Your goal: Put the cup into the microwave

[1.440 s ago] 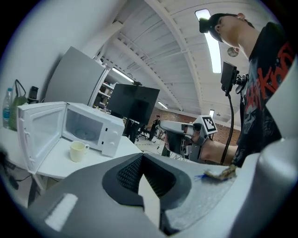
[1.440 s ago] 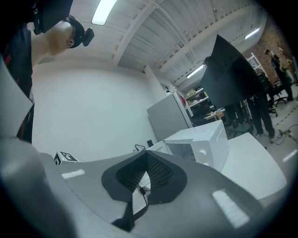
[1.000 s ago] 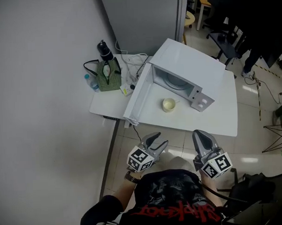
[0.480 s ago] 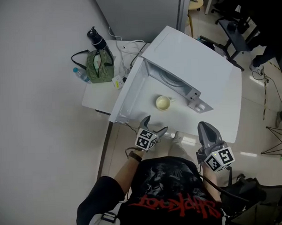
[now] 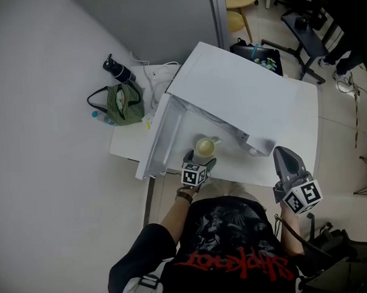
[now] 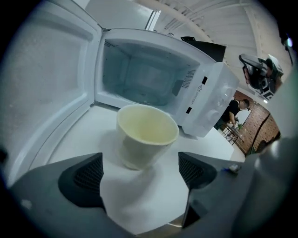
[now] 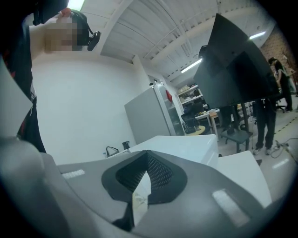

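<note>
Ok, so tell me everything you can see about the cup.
The cup is small, pale cream, smooth and matte, and wider at the rim than at the base. It is empty and stands upright on the white table, just in front of the open microwave. The left tongs, which have just been opening, are spread wide with the cup just ahead of their gap. Neither pad touches it.

Cream cup; white microwave
</note>
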`<action>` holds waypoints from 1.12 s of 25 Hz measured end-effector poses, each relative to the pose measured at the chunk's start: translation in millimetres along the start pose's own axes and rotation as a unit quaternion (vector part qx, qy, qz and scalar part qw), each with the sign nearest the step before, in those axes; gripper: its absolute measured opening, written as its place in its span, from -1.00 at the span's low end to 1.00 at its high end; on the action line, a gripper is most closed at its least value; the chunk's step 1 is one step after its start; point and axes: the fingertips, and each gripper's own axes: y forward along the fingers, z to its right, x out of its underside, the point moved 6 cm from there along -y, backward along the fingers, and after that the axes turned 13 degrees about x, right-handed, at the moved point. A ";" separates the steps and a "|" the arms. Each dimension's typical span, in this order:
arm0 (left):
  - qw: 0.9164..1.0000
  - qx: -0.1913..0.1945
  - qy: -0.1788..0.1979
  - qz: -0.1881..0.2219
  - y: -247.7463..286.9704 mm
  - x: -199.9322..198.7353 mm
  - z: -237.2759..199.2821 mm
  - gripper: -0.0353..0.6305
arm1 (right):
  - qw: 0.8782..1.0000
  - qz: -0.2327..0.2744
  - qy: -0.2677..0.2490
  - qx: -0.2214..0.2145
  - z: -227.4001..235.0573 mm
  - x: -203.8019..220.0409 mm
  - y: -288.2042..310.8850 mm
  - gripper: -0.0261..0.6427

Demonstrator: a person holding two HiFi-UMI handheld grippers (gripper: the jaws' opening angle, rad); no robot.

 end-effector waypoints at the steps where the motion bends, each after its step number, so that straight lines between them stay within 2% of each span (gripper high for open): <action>1: 1.000 0.007 0.011 -0.004 6.0 -1.8 -1.1 0.55 | 1.000 0.000 -0.002 0.013 3.2 -0.4 0.9 -0.92; 4: 0.998 0.022 0.057 -0.020 21.1 -14.2 -6.3 0.55 | 0.999 0.004 0.012 0.045 2.8 -2.9 5.3 -0.92; 6: 0.996 0.033 0.082 -0.021 27.1 -19.9 -10.7 0.55 | 0.998 0.007 0.023 0.052 -5.9 -0.3 7.0 -0.92; 10: 0.993 0.044 0.107 -0.017 36.5 -29.2 -16.2 0.48 | 0.999 0.010 0.002 0.052 -16.4 -5.8 13.9 -0.92; 13: 0.991 0.066 0.113 -0.025 33.0 -31.3 -11.8 0.48 | 0.998 0.020 0.000 0.061 -18.1 -11.1 16.7 -0.92; 17: 0.992 0.082 0.096 0.003 7.2 -34.6 -7.0 0.48 | 0.998 0.023 -0.001 0.061 -21.0 -6.5 16.9 -0.92; 20: 0.991 0.074 0.107 0.032 -12.0 -61.6 -12.5 0.48 | 0.997 0.028 0.005 0.067 -17.6 -6.1 12.2 -0.92; 24: 0.984 0.062 0.161 0.055 -14.8 -121.8 -18.2 0.48 | 0.996 0.036 0.008 0.082 -11.5 -7.5 1.7 -0.92; 28: 0.980 0.060 0.183 0.050 10.1 -165.4 -22.0 0.48 | 0.994 0.039 0.014 0.102 -7.1 -6.1 -13.9 -0.92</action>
